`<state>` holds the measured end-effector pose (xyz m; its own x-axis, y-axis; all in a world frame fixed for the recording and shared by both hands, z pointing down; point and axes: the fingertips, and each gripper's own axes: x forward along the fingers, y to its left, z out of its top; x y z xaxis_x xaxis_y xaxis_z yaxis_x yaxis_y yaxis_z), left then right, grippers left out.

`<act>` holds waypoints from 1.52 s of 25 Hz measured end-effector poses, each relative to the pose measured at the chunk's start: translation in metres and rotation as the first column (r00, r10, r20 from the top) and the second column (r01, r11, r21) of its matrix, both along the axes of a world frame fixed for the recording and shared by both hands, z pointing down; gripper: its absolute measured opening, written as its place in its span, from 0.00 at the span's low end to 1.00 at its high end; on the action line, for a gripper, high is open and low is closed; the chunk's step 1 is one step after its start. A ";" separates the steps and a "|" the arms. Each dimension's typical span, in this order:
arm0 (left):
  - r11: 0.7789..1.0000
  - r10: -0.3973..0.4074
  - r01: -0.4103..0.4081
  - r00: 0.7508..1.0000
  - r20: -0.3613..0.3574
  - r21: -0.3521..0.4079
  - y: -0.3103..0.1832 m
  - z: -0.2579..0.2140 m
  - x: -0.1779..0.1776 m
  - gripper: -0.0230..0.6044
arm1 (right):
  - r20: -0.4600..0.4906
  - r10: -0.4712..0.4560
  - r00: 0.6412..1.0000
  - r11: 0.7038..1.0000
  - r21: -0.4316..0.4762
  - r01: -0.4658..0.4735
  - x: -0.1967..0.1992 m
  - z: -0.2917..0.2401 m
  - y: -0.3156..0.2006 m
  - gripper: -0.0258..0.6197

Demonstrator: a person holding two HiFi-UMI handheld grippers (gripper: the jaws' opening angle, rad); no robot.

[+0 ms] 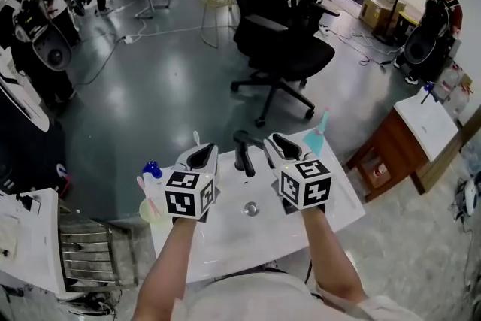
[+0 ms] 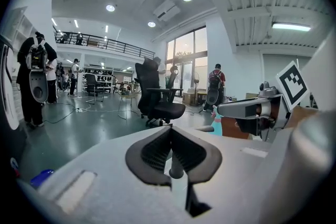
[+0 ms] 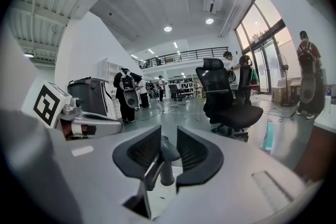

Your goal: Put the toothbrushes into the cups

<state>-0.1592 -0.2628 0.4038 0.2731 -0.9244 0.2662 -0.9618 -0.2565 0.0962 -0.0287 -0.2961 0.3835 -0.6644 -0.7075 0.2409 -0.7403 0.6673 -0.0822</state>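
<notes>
Rev: Grippers first, quick.

Ann: On the left gripper (image 2: pixel 170 130) the black ribbed jaws are together, tips touching, with nothing visible clamped between them. On the right gripper (image 3: pixel 169 132) the jaws are apart with a clear gap, pads pressing on nothing. In the head view both sit lower centre, side by side, noses toward the top of the frame, a bare forearm behind each.

Rev: Big stuff?

Ann: Grey glossy floor (image 1: pixel 150 101) fills the upper half. White sink counter (image 1: pixel 225 240) is at lower centre, under both grippers. Black office chair (image 1: pixel 282 41) is at upper centre. Wooden cabinet (image 1: pixel 391 150) with a white top is at the right edge.

Rev: On the counter?

Ann: Black faucet (image 1: pixel 242 152) stands between the two grippers.

Rev: Task items?

Ann: Teal cup (image 1: pixel 313 140) is at the counter's upper right corner, just right of the right gripper and not touching it. Something thin rises from it, and I can't tell if it's a brush. Pale yellow cup (image 1: pixel 149 211) is at the counter's left edge, just left of the left gripper's marker cube. A pink-tipped toothbrush (image 1: pixel 140 183) stands in it.

Rev: Small bits?

Ann: Blue thing (image 1: pixel 152 170) sits just above the yellow cup in the frame, and I can't tell what it is. Round drain (image 1: pixel 251 208) is below the faucet. A white tip (image 1: pixel 197 137) pokes out past the left gripper's nose, too small to tell.
</notes>
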 end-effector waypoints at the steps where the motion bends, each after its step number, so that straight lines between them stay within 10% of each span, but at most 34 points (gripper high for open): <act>1: 1.000 0.011 -0.011 1.000 0.000 0.001 -0.001 0.000 0.003 0.04 | 0.000 0.012 1.000 1.000 -0.002 -0.012 0.003 0.001 0.001 0.19; 17: 0.981 0.196 -0.196 0.981 0.008 -0.001 0.000 0.004 0.063 0.04 | 0.002 0.212 0.977 0.977 -0.026 -0.212 0.069 0.011 0.031 0.25; 38: 0.899 0.438 -0.438 0.899 -0.005 -0.021 0.014 0.027 0.190 0.04 | -0.116 0.362 0.925 0.922 -0.098 -0.374 0.193 0.046 0.066 0.33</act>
<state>0.0306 -0.2492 0.4304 0.6490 -0.7057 0.2843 -0.7528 -0.6497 0.1060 0.1641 -0.2303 0.4296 -0.3331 -0.8609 0.3844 -0.9398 0.3362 -0.0614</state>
